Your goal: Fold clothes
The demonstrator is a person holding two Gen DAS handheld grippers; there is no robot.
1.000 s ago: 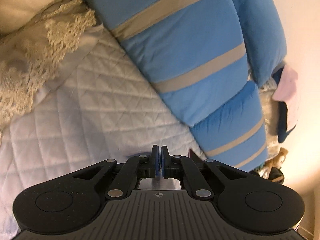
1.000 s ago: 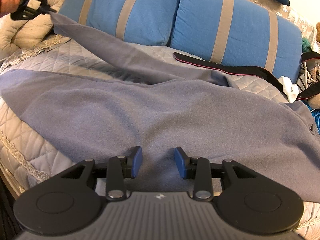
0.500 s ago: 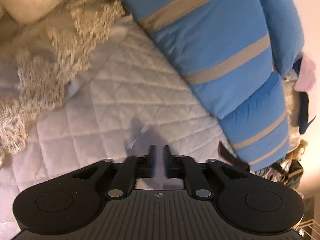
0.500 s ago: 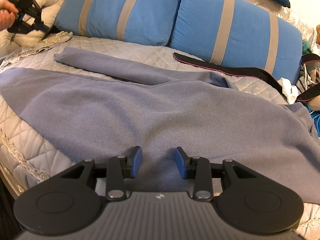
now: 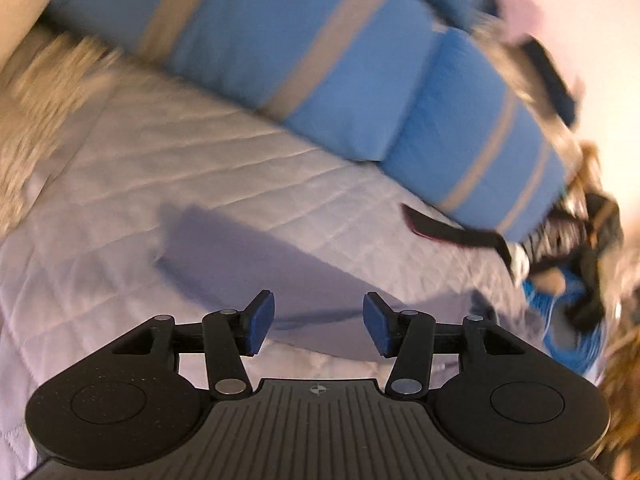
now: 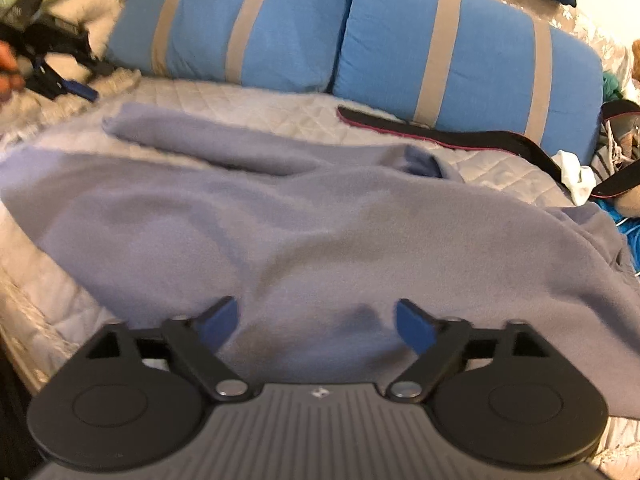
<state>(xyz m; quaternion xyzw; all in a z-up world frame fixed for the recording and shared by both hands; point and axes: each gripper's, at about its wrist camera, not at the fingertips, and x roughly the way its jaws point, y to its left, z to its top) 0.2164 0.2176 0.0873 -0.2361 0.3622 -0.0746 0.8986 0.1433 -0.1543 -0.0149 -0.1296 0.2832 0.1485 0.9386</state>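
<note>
My right gripper (image 6: pixel 316 322) hovers over the near part of the grey-blue fleece garment (image 6: pixel 320 232), jaws opening and spread wide. The blue pads (image 6: pixel 414 326) press on nothing; fleece lies beneath the gap, not clamped.

My left gripper (image 5: pixel 316 328) is seen in a blurred left wrist view. Its jaws are opening, part-way apart, with nothing between them. Beyond its pads (image 5: pixel 260 326) lies the garment's sleeve (image 5: pixel 248 260), flat on the bed.

The garment is the landmark for all places. It is spread across the quilted bed cover (image 6: pixel 256 100), filling most of the near bed surface. Its sleeve (image 6: pixel 208 140) runs along the garment's far edge, pointing to the left in the right wrist view, cuff end resting on the quilt. A small fold of fleece stands up at the garment's far right edge.

Behind the garment, two blue pillows with tan stripes (image 6: pixel 352 40) stand side by side against the head of the bed. Between the garment and the right pillow lies a black strap with a pink edge (image 6: pixel 440 132), apart from the fleece. To the garment's right sits a heap of mixed items (image 6: pixel 592 168), too jumbled to identify. To the garment's far left, my left gripper shows in the right wrist view, blurred, above cream lace bedding (image 6: pixel 100 80).
</note>
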